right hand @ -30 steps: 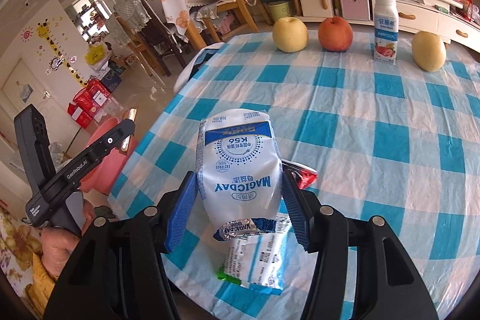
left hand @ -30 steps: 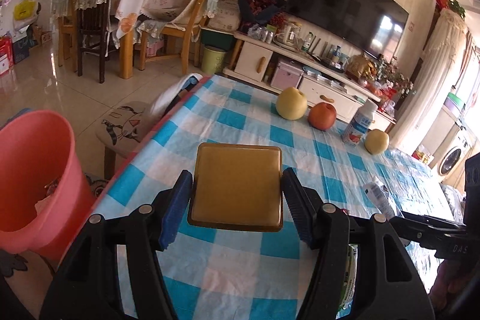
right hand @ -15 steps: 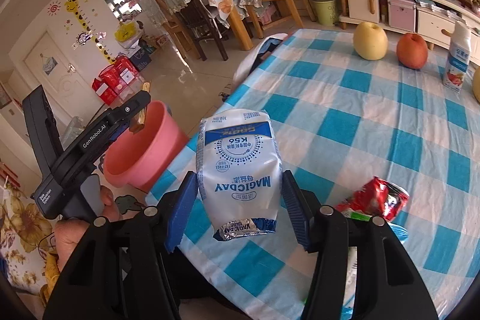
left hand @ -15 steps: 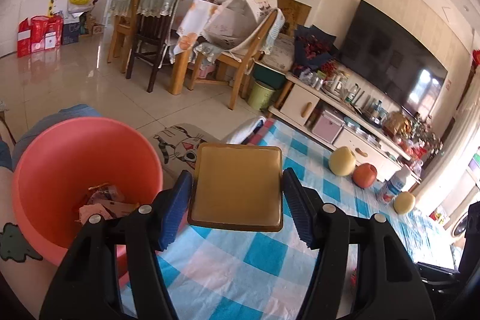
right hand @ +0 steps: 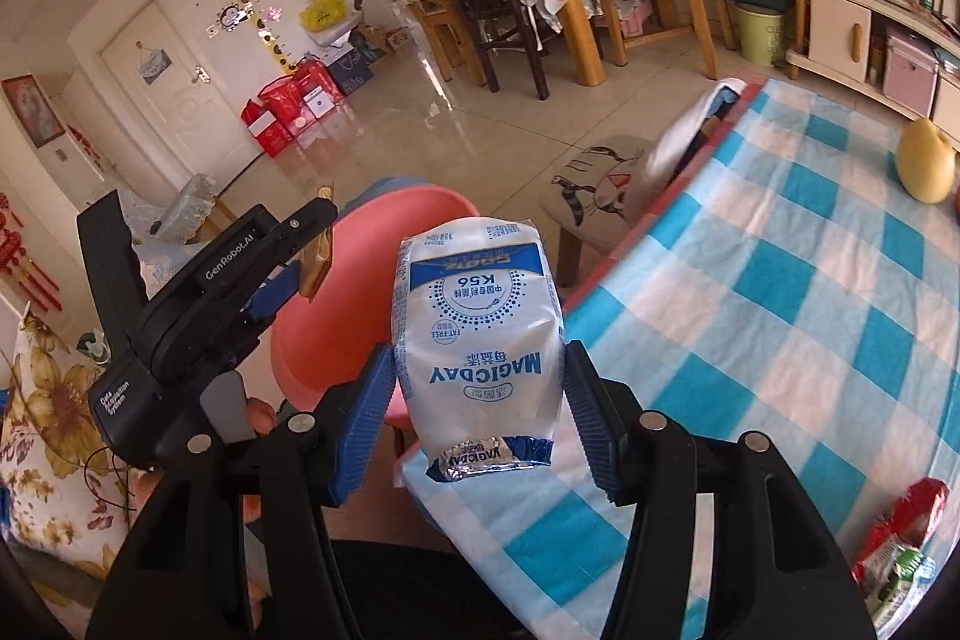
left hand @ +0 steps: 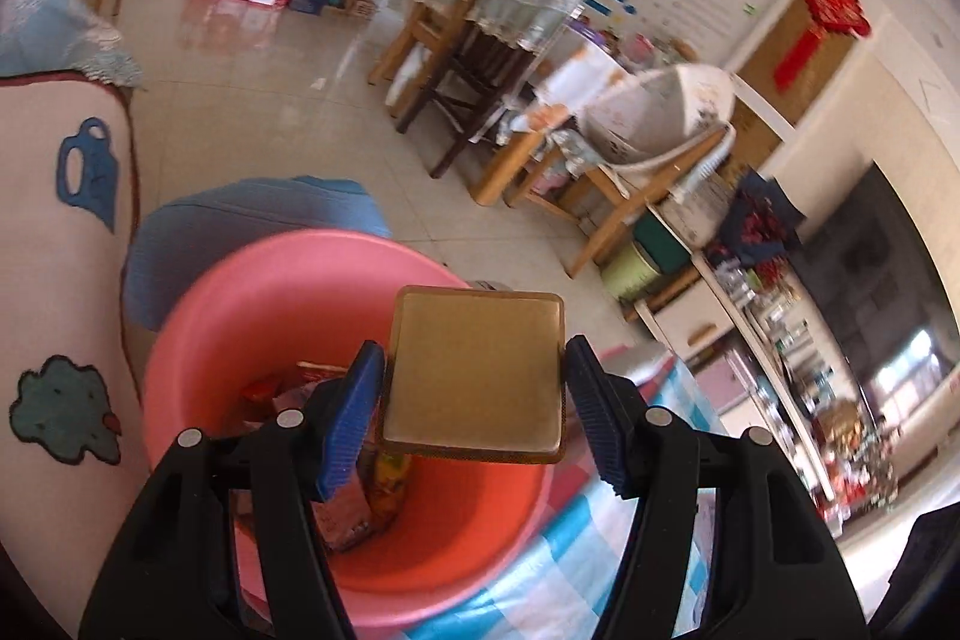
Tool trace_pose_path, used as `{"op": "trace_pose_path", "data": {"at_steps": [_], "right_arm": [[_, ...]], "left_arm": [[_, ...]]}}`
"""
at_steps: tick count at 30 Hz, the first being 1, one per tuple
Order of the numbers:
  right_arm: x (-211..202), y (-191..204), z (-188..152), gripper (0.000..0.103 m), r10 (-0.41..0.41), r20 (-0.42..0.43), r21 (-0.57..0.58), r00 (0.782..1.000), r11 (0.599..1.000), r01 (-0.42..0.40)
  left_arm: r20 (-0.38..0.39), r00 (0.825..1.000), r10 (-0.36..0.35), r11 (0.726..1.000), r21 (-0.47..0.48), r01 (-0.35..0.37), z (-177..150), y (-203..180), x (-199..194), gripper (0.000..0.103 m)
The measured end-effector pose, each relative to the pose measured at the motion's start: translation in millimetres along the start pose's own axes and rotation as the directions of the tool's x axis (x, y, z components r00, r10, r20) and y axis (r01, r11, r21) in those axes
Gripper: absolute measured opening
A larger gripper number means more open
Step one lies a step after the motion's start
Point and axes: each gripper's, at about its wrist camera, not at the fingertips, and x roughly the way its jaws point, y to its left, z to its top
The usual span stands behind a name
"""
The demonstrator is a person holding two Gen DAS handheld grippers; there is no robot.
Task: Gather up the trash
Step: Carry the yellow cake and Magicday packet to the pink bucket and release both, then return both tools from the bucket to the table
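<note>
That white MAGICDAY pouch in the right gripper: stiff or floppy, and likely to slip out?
The pouch looks soft: its sides bulge between the right gripper's fingers and the bottom seal is crinkled. It is probably light, perhaps near empty, since it stands up unsupported. The glossy film could be slippery, though the ribbed blue fingers should help hold it.

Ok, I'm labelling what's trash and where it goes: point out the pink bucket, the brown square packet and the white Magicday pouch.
pink bucket (left hand: 240, 292), left wrist view, bare inner wall near the rim.
brown square packet (left hand: 474, 376), left wrist view, middle of its flat face.
white Magicday pouch (right hand: 480, 334), right wrist view, middle of its printed front.
</note>
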Motion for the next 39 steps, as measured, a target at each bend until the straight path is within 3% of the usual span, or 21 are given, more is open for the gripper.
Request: {"op": "trace_pose_path", "data": {"at_steps": [8,17,19,21,25,29,34,39], "right_arm": [[60.7,37.7,33.9,0.058,0.034,-0.042,-0.065,0.999,0.997,-0.037],[96.1,36.8,36.3,0.06,0.042,-0.067,-0.044,0.997,0.998,-0.044],[94.9,32.1,33.2,0.065,0.033,-0.068,-0.022,0.997,0.999,-0.034],[86.9,28.0,28.5,0.068,0.02,-0.051,-0.011,0.999,1.0,-0.021],[63.1,23.7,17.2,0.084,-0.047,-0.009,-0.038,0.999,0.998,0.047],[34.2,16.5,4.4,0.09,-0.134,0.019,-0.071,0.991,0.988,0.135],[-2.6,0.1,-15.1,0.09,-0.212,0.044,-0.076,0.976,0.974,0.214],[-38.7,-19.3,-29.8,0.09,-0.265,0.072,-0.069,0.962,0.961,0.269]], "left_arm": [[-0.022,0.998,0.054,0.99,-0.128,-0.056,14.5,41.9,15.3,0.063],[-0.065,0.995,0.069,0.985,-0.153,-0.078,19.9,61.9,32.7,0.064],[-0.065,0.995,0.071,0.985,-0.156,-0.08,19.6,62.1,32.7,0.066],[-0.06,0.995,0.076,0.984,-0.155,-0.085,19.1,60.4,31.3,0.079],[-0.034,0.996,0.077,0.984,-0.157,-0.081,17.4,55.8,24.6,0.086],[-0.006,0.999,0.037,0.99,-0.134,-0.038,14.9,43.9,15.5,0.087],[0.075,0.997,-0.032,0.999,-0.029,0.034,10.4,17.0,-2.9,0.088],[0.123,0.986,-0.111,0.993,0.054,0.105,2.2,-8.7,-19.9,0.096]]}}
